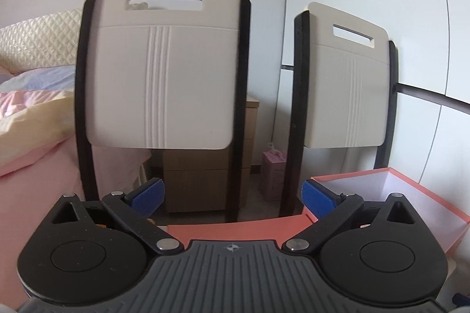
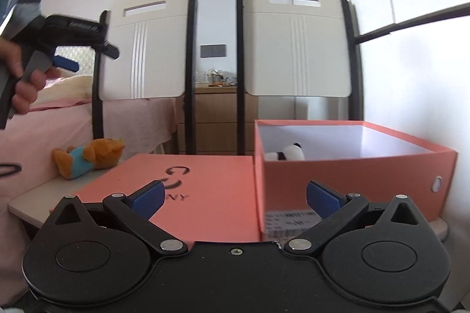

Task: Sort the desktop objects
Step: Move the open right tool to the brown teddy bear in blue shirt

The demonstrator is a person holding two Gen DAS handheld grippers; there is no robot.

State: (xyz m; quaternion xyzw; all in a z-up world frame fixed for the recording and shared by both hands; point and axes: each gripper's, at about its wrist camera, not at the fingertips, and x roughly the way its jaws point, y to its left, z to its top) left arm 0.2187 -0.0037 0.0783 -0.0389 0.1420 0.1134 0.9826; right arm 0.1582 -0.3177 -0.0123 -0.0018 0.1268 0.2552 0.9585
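Observation:
An open orange box (image 2: 352, 166) stands on the table's right, with a black-and-white panda plush (image 2: 286, 152) inside it. Its flat lid (image 2: 205, 189) lies to the left. An orange bear plush in a blue shirt (image 2: 88, 157) lies on its side at the table's far left. My right gripper (image 2: 235, 198) is open and empty above the lid's near edge. A hand holds my left gripper (image 2: 88, 55) high at the left, pointing toward the chairs. In the left wrist view the left gripper (image 1: 232, 192) is open and empty over the lid (image 1: 235, 227), with the box (image 1: 411, 210) to its right.
Two white chairs with black frames (image 2: 147, 48) (image 2: 299, 48) stand just behind the table. A bed with pink bedding (image 1: 29, 122) is at the left, a wooden drawer unit (image 2: 217, 119) sits between the chairs, and a pink bag (image 1: 273, 175) is on the floor.

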